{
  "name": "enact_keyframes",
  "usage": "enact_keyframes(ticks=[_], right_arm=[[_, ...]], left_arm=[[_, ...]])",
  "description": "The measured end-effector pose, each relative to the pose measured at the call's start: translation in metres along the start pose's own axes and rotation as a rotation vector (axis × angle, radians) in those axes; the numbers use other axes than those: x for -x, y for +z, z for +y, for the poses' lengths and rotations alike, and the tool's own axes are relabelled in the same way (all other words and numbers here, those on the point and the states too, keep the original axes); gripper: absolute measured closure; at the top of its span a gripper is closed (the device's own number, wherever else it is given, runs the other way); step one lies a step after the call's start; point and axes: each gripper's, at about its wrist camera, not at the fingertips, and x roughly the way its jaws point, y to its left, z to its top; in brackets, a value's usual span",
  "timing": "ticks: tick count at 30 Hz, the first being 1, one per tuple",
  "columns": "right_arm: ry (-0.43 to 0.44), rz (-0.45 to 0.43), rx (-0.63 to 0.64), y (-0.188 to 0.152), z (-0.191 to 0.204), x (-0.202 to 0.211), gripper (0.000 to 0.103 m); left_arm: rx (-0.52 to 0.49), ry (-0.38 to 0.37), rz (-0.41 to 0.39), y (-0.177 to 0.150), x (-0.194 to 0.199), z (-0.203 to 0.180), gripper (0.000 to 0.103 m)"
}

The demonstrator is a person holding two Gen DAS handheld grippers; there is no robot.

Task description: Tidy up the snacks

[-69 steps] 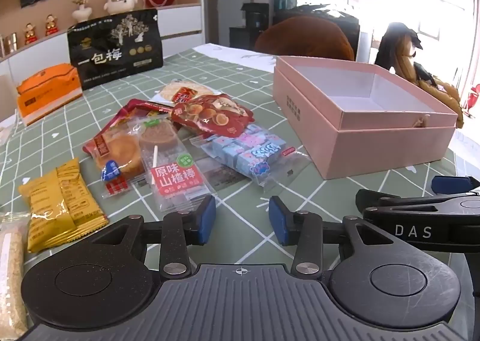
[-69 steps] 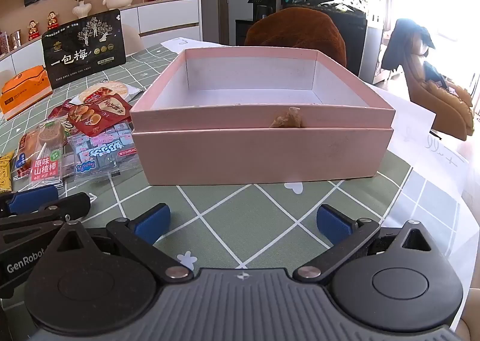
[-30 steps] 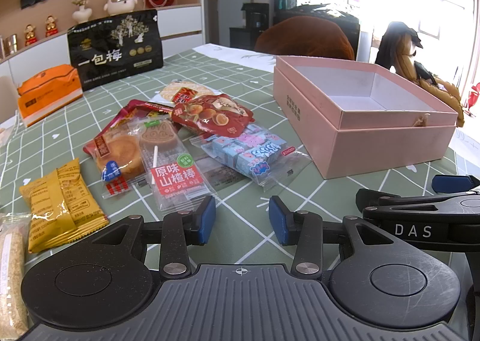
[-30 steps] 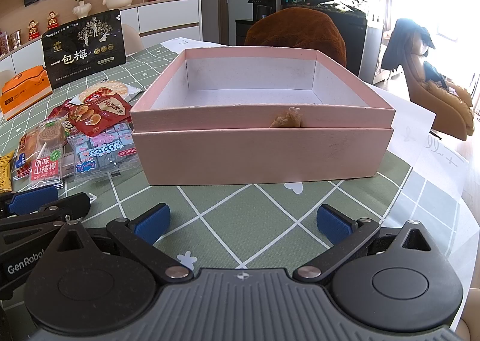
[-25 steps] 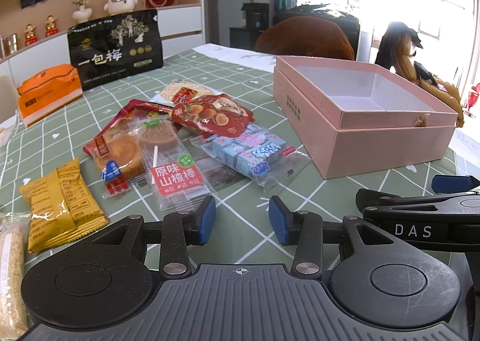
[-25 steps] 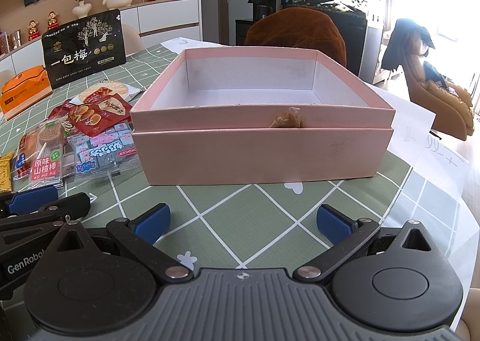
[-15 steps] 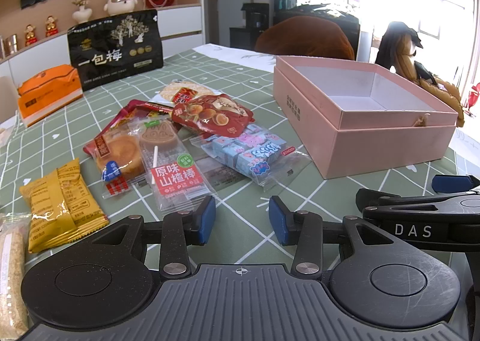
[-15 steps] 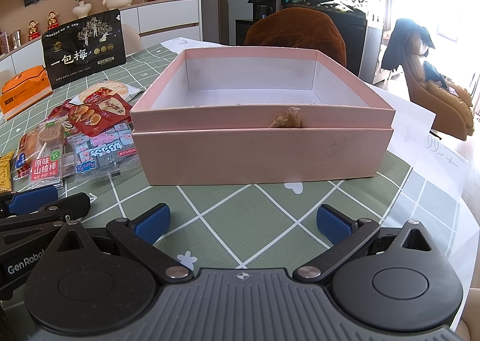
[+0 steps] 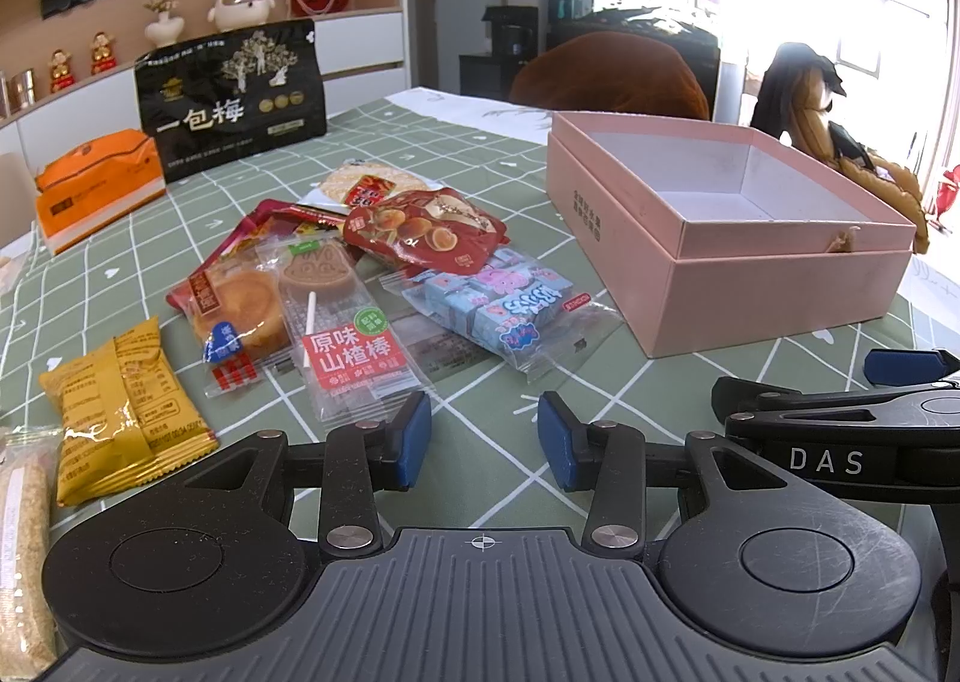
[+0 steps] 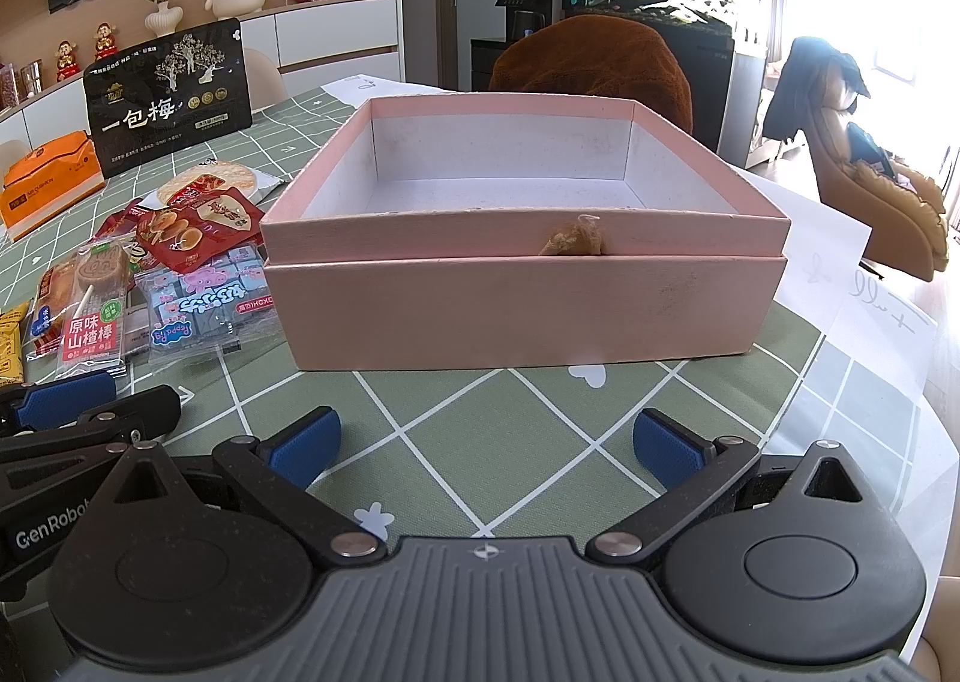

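Note:
A pile of snack packets lies on the green checked tablecloth: a clear hawthorn stick packet [image 9: 345, 340], a blue candy pack [image 9: 498, 304], a red packet [image 9: 426, 232], a round cake [image 9: 237, 310] and a yellow packet [image 9: 120, 412]. My left gripper [image 9: 483, 439] hovers just in front of them, open, with nothing between its blue pads. An empty pink box [image 10: 522, 262] stands to the right of the pile. My right gripper [image 10: 486, 439] faces the box's front wall, wide open and empty.
A tall black bag [image 9: 234, 97] and an orange box [image 9: 96, 190] stand at the back left. A grain bar [image 9: 21, 556] lies at the near left edge. White paper [image 10: 840, 262] lies right of the pink box. A brown chair back [image 10: 591, 61] rises behind the table.

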Motion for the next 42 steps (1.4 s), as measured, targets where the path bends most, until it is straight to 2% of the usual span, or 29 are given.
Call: enact_keyframes(ticks=[26,34,38,42], right_arm=[[0.000,0.000,0.000,0.000,0.000,0.000,0.000],[0.005,0.004,0.005,-0.001,0.000,0.000,0.000],[0.046,0.106,0.023,0.003,-0.003,0.008,0.000],[0.021,0.173,0.018,-0.002,-0.002,0.022,0.000]], left_arm=[[-0.005,0.004,-0.001,-0.001,0.004,0.000,0.057],[-0.004,-0.032,0.015,-0.001,0.008,0.002,0.058],[-0.031,-0.099,0.099,0.007,0.028,0.014,0.058],[-0.083,-0.019,0.077,0.010,0.074,0.050,0.058]])
